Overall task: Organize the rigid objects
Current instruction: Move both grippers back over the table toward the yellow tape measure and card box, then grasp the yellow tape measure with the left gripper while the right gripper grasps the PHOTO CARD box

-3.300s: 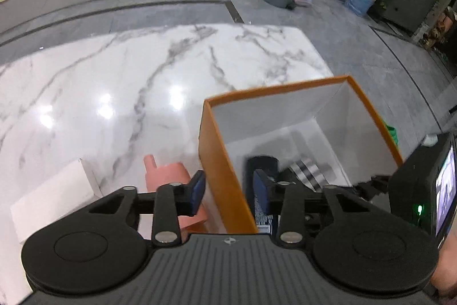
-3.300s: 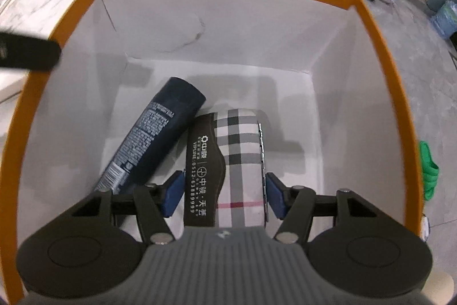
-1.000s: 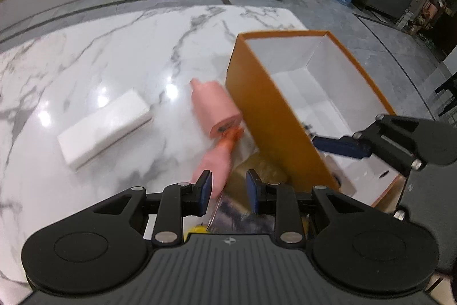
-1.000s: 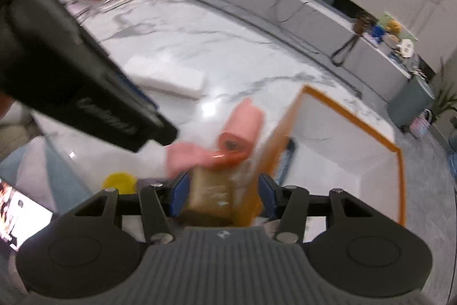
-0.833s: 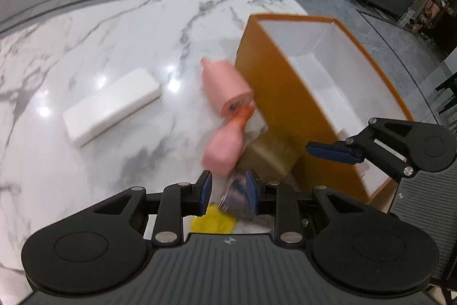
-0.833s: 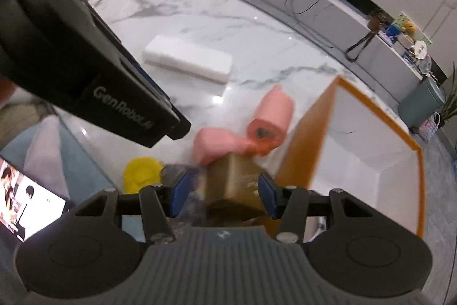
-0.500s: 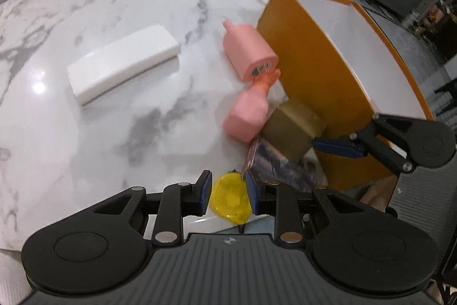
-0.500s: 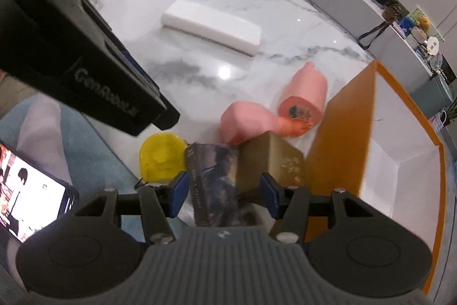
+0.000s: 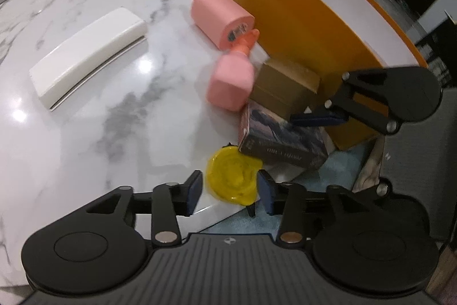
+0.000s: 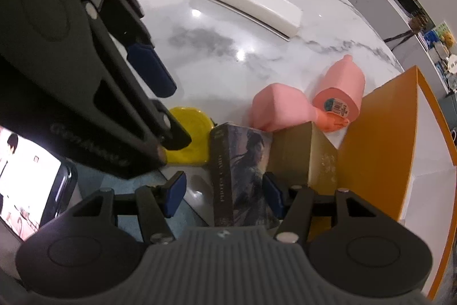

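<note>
faintly, barcode sticker (image 10: 334,105), pink bottle (image 10: 341,89) base

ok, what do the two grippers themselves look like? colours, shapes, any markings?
Both match. The left gripper has a ribbed dark grey body with a small round logo, matte black linkage arms on two round discs, silver pivot pins and blue finger pads. The right gripper is the same build. Pale lettering runs along the left gripper's black side; no cables show.
</note>
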Demonstrator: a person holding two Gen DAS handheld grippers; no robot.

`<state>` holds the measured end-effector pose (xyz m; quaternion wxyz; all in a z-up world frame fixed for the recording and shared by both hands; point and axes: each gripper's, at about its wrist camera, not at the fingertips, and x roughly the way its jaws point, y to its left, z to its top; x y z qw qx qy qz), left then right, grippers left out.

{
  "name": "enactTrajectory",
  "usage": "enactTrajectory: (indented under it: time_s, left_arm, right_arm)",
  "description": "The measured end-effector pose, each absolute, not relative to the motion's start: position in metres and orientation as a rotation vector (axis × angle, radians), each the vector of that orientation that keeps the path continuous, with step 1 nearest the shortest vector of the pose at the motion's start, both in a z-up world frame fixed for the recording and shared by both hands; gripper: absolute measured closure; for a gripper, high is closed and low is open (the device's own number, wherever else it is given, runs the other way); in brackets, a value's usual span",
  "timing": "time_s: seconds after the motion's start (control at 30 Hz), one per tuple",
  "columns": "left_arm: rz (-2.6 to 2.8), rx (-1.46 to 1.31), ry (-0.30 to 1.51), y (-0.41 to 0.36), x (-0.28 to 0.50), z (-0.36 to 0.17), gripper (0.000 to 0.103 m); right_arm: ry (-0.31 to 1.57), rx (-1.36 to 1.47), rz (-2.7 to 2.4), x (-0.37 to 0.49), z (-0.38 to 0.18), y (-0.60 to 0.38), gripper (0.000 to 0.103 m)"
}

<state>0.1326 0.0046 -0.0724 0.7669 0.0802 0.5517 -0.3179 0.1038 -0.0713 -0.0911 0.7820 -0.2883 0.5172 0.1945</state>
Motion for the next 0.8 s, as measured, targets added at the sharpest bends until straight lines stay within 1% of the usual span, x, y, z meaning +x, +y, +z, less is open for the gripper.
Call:
enactTrajectory:
  time_s: [0.17,0.2,0.37,0.43,0.53,0.57,0.6,0.8]
  left_arm:
    - [-0.735,0.252,1.154,-0.002,0.123,-0.076,0.037]
    - [-0.746,0.265,1.146,-0.004,0.122,-0.077,0.036]
    - [-0.723,0.336,1.131,-0.012,0.119,-0.085,0.036]
    - [-0.711,0.344,1.137,-0.015,0.12,-0.09,0.036]
    - [-0.701,0.327,1.149,-0.015,0.122,-0.094,0.038]
    - [-0.698,0.313,1.159,-0.014,0.122,-0.094,0.04]
    - [-0.697,0.303,1.166,-0.014,0.123,-0.095,0.044]
    - [-0.644,0.284,1.22,-0.011,0.13,-0.093,0.045]
  right_arm:
    - [1.111,-0.654,0.442,0.103,-0.092,-0.075,0.054]
    - [1.111,-0.656,0.442,0.103,-0.092,-0.076,0.057]
    - [1.104,-0.693,0.442,0.101,-0.095,-0.077,0.059]
    - [1.093,-0.717,0.433,0.1,-0.096,-0.077,0.066]
    - [1.084,-0.734,0.434,0.099,-0.096,-0.077,0.066]
    - [1.083,-0.733,0.434,0.099,-0.096,-0.077,0.066]
    - [1.083,-0.728,0.433,0.099,-0.096,-0.078,0.067]
    - [1.08,-0.685,0.435,0.098,-0.087,-0.076,0.072]
